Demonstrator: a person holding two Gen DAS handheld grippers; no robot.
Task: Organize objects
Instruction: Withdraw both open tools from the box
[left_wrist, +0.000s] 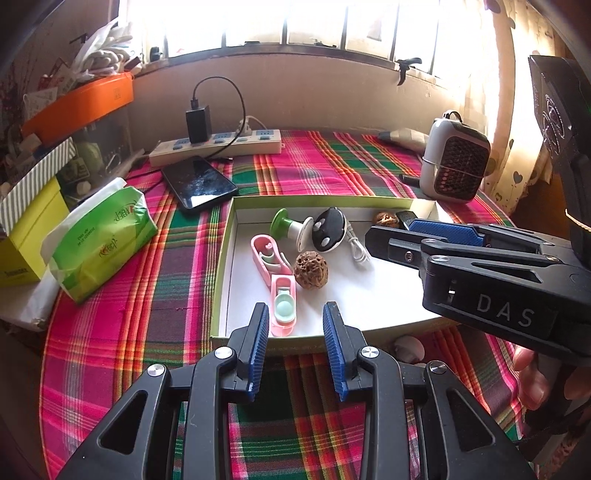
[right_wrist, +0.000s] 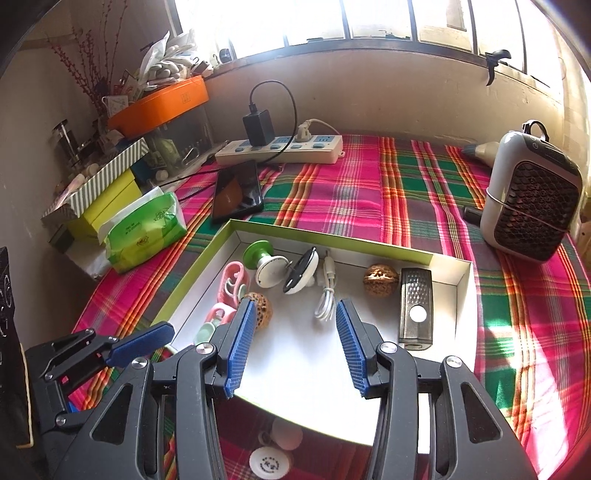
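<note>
Plaid tablecloth (right_wrist: 369, 184); bare floor in the tray's (right_wrist: 463, 275) near half. Left gripper (left_wrist: 295, 325) and right gripper (right_wrist: 293, 332), marked "DAS", both gape empty.

- In the left wrist view, the black right gripper (left_wrist: 391, 236) covers most of the dark rectangular patterned device (left_wrist: 405, 218).
- Small white round objects (right_wrist: 271, 459) lie half hidden beneath the right gripper's arms; their identity is unclear.
- Pink plastic toy pieces (right_wrist: 231, 288) sit partly behind the blue ribbed finger pad (right_wrist: 240, 343).
</note>
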